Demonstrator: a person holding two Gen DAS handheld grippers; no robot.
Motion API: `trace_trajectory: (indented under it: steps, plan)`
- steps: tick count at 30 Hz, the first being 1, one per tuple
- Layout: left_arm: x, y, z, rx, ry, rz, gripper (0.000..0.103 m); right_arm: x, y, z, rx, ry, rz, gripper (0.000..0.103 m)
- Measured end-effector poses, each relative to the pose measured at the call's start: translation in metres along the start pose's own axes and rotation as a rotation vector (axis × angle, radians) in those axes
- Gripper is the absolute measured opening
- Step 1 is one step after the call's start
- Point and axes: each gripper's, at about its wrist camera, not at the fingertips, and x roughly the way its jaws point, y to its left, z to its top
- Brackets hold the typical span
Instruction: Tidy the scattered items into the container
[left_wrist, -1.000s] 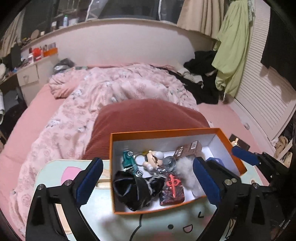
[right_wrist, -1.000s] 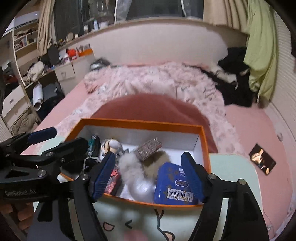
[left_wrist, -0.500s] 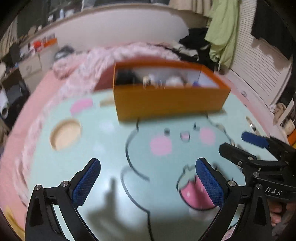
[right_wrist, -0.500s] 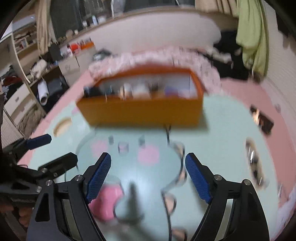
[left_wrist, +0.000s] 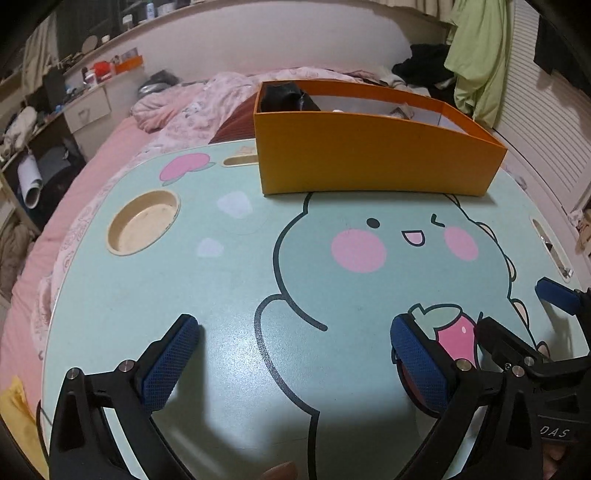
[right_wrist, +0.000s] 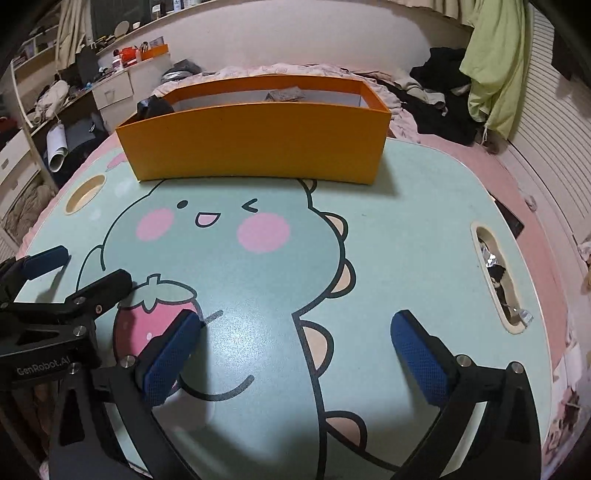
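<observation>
The orange box (left_wrist: 369, 155) stands at the far side of the mint-green lap table (left_wrist: 229, 295); it also shows in the right wrist view (right_wrist: 255, 144). A black item (left_wrist: 284, 98) and a few other items show over its rim; most of the contents are hidden behind its near wall. My left gripper (left_wrist: 295, 362) is open and empty, low over the table's near part. My right gripper (right_wrist: 295, 354) is open and empty, beside it on the right. Each gripper shows in the other's view.
The table has a round cup recess (left_wrist: 142, 221) at the left and a slot (right_wrist: 498, 277) at the right holding small bits. A pink quilt (left_wrist: 192, 107) lies on the bed behind the box. Shelves stand at the left, clothes hang at the right.
Both grippers have pulled back and down from over the box to the table's near part. The box's inside, seen from above before, is now mostly hidden behind its near wall.
</observation>
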Motion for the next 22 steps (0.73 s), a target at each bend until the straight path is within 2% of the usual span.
trace_trajectory:
  steps: [22]
  plan:
    - [0.0014,-0.0001,-0.0005,0.002,-0.007,-0.005,0.103,-0.006,-0.0012,-0.0031,-0.007,-0.007,0.001,0.103]
